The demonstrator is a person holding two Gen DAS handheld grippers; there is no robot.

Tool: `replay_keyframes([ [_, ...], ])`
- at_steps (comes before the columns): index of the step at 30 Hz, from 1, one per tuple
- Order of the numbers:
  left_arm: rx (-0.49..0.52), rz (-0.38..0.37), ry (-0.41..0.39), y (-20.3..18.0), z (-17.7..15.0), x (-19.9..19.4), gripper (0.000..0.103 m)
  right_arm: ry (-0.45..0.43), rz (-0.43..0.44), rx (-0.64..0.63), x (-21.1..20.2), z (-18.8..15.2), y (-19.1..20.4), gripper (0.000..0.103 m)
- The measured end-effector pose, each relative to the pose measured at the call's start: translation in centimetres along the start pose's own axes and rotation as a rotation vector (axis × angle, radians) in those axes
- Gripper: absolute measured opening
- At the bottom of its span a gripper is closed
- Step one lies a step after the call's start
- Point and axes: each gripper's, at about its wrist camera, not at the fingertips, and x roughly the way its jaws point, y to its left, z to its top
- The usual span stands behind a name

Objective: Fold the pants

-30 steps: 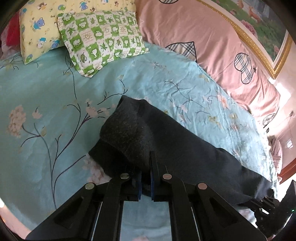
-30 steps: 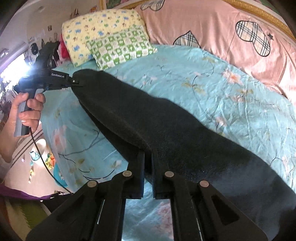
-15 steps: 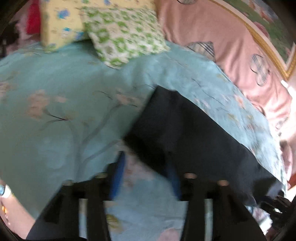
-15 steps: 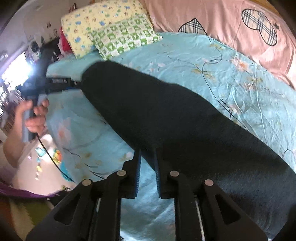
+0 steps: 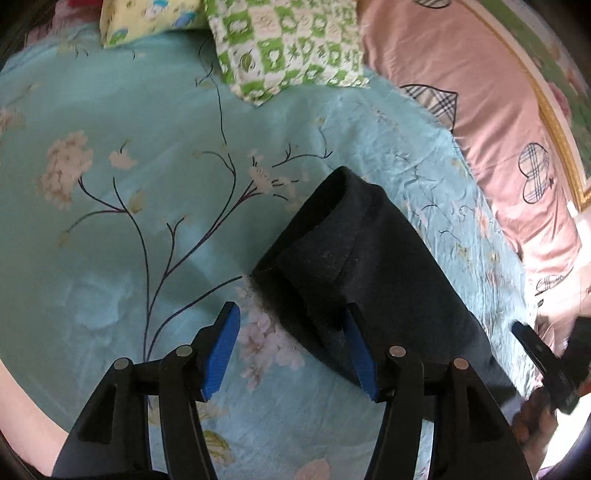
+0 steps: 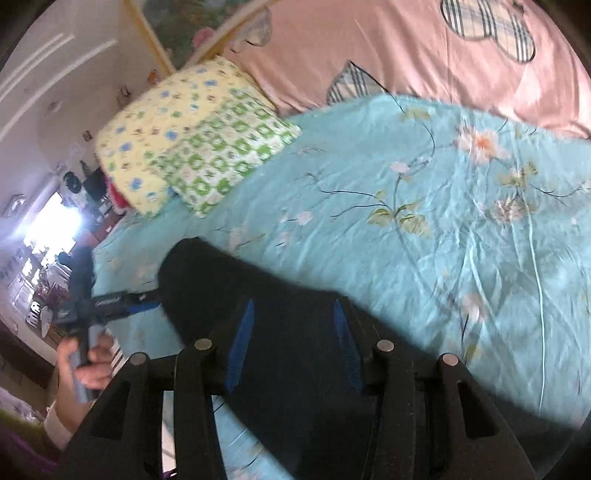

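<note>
The dark grey pants (image 5: 373, 269) lie folded lengthwise in a long strip on the turquoise floral bed sheet (image 5: 147, 206), the near end doubled over. My left gripper (image 5: 291, 332) is open and empty, its blue pads either side of the near corner of the pants. My right gripper (image 6: 293, 325) is open and empty just above the other end of the pants (image 6: 280, 332). The right gripper (image 5: 546, 369) shows at the right edge of the left wrist view. The left gripper (image 6: 122, 301) shows beside the far end of the pants in the right wrist view.
A green checked pillow (image 5: 284, 44) and a yellow patterned pillow (image 5: 147, 18) lie at the head of the bed. A pink quilt with plaid hearts (image 5: 480, 122) runs along the far side. The bed edge and room clutter (image 6: 40, 273) lie to the left.
Both grippers were shut on the pants a second ago and have opened. The pants have dropped onto the sheet, and both grippers have drawn back slightly.
</note>
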Motion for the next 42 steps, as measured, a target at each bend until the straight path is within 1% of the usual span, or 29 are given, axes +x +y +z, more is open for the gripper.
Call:
replay_keyframes([
  [2,-0.007,0.009,0.014,-0.1,0.3,0.5,0.063,0.064,-0.017,0.001,2.4,1.4,-1.2,0.047],
  [4,-0.011,0.016,0.023,-0.3,0.6,1.1,0.063,0.142,-0.015,0.004,5.3,2.4,-2.5,0.046],
  [8,0.003,0.039,0.028,-0.8,0.8,2.5,0.063,0.259,0.030,0.004,9.0,2.7,-3.5,0.046],
  [10,0.017,0.053,0.016,-1.1,0.7,2.8,0.063,0.324,0.023,-0.024,10.4,2.2,-3.4,0.046],
  [11,0.031,0.064,0.004,-1.5,0.5,2.9,0.061,0.347,0.025,-0.041,10.8,1.9,-3.1,0.045],
  [12,0.043,0.068,-0.006,-1.7,0.5,3.0,0.058,0.360,0.042,-0.064,10.9,1.6,-2.7,0.039],
  [13,0.056,0.067,-0.014,-2.0,0.4,3.1,0.049,0.368,0.048,-0.081,10.9,1.4,-2.4,0.035],
  [14,0.064,0.071,-0.022,-2.3,0.4,3.4,0.044,0.380,0.056,-0.105,10.9,1.2,-1.9,0.026],
  [15,0.065,0.075,-0.038,-2.5,0.4,3.5,0.040,0.390,0.064,-0.116,10.9,1.0,-1.6,0.020],
  [16,0.063,0.068,-0.048,-2.7,0.3,3.4,0.026,0.395,0.060,-0.125,10.9,1.0,-1.5,0.019],
  [17,0.054,0.045,-0.073,-2.8,0.3,2.5,0.019,0.392,0.029,-0.162,10.6,1.0,-0.9,0.016],
  [18,0.054,0.026,-0.097,-3.0,0.2,1.7,0.017,0.383,0.009,-0.187,10.3,1.1,-0.5,0.014],
  [19,0.059,0.008,-0.121,-3.2,0.1,0.7,0.016,0.364,-0.016,-0.217,9.8,1.2,0.0,0.014],
  [20,0.072,-0.011,-0.155,-3.5,-0.2,-0.9,0.016,0.322,-0.046,-0.246,8.7,1.5,0.8,0.013],
  [22,0.092,-0.028,-0.192,-4.0,-0.7,-2.7,0.016,0.262,-0.072,-0.256,7.2,2.3,1.2,0.012],
  [23,0.108,-0.041,-0.207,-4.3,-0.9,-3.6,0.016,0.228,-0.099,-0.269,6.5,2.5,1.6,0.012],
  [25,0.137,-0.056,-0.225,-4.5,-1.3,-4.5,0.016,0.169,-0.182,-0.329,5.9,2.6,2.5,0.012],
  [28,0.175,-0.013,-0.244,-4.4,-1.4,-4.0,0.016,0.125,-0.276,-0.406,6.7,2.3,4.1,0.012],
  [30,0.166,0.010,-0.223,-3.3,-1.2,-2.6,0.016,0.101,-0.334,-0.462,7.8,1.7,5.0,0.012],
  [34,0.162,0.040,-0.169,-0.9,-0.9,0.8,0.016,0.112,-0.396,-0.509,10.2,0.4,5.3,0.012],
  [36,0.193,0.050,-0.173,-0.6,-1.3,1.7,0.016,0.121,-0.424,-0.515,11.4,-0.2,5.3,0.012],
  [37,0.215,0.060,-0.184,-0.8,-1.6,1.6,0.019,0.128,-0.427,-0.506,11.8,-0.4,5.1,0.012],
  [38,0.231,0.075,-0.187,-1.1,-1.8,1.5,0.023,0.134,-0.427,-0.494,12.2,-0.6,4.7,0.014],
  [40,0.247,0.095,-0.191,-1.3,-2.0,0.9,0.028,0.105,-0.426,-0.468,12.0,-0.5,4.5,0.016],
  [41,0.256,0.109,-0.194,-1.4,-2.1,0.3,0.032,0.099,-0.420,-0.456,11.7,-0.3,4.4,0.021],
  [42,0.260,0.122,-0.200,-1.5,-2.2,-0.2,0.034,0.085,-0.409,-0.432,10.9,-0.1,4.4,0.030],
])
